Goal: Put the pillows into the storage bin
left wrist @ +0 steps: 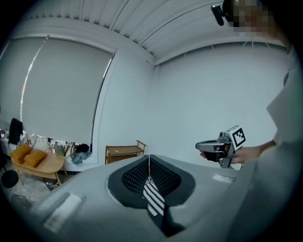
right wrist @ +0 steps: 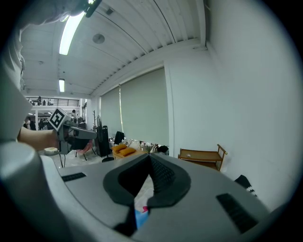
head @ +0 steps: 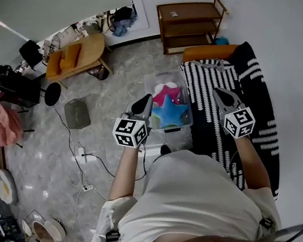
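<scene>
Far L, a low wood table (head: pixel 92 47) carries orange cushions (head: pixel 70 56). A person holds both tools out over the floor. The L gripper (head: pixel 146 102), jaws pressed together on nothing, sits at the L edge of the clear storage bin (head: pixel 152 80). In the bin lie a blue star pillow (head: pixel 171 113) and, behind it, a pink pillow (head: pixel 168 94). The R gripper (head: pixel 220 96), likewise closed & empty, hovers over b/w striped fabric (head: pixel 204 81) just R of the bin.
</scene>
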`<state>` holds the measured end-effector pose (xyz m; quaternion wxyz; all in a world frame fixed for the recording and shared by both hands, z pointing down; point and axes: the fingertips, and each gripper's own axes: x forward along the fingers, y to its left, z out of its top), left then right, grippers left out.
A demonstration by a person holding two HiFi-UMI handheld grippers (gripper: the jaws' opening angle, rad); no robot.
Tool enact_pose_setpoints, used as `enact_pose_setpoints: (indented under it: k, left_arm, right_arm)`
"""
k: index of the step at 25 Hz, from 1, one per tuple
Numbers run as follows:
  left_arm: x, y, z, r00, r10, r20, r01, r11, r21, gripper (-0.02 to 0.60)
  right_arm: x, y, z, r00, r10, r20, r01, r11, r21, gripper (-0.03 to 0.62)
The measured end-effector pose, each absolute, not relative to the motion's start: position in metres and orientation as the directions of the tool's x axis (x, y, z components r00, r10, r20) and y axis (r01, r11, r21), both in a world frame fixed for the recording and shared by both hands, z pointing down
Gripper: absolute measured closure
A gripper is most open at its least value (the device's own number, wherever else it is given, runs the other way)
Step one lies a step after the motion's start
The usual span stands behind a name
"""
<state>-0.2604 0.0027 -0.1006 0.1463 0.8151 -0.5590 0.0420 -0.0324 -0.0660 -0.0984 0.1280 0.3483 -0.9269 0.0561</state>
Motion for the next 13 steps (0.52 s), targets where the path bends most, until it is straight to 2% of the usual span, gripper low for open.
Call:
enact_pose_setpoints:
  k: [13]
  left_arm:
    - [-0.2641,0.0050,-0.0962,0.368,-0.898,0.243,-0.925,-0.325,0.198,0.563]
  right_arm:
    - [-0.0371,-0.0634,-0.1025,-0.732,-0.628,0.264,-0.654,0.757,-0.014,0.591]
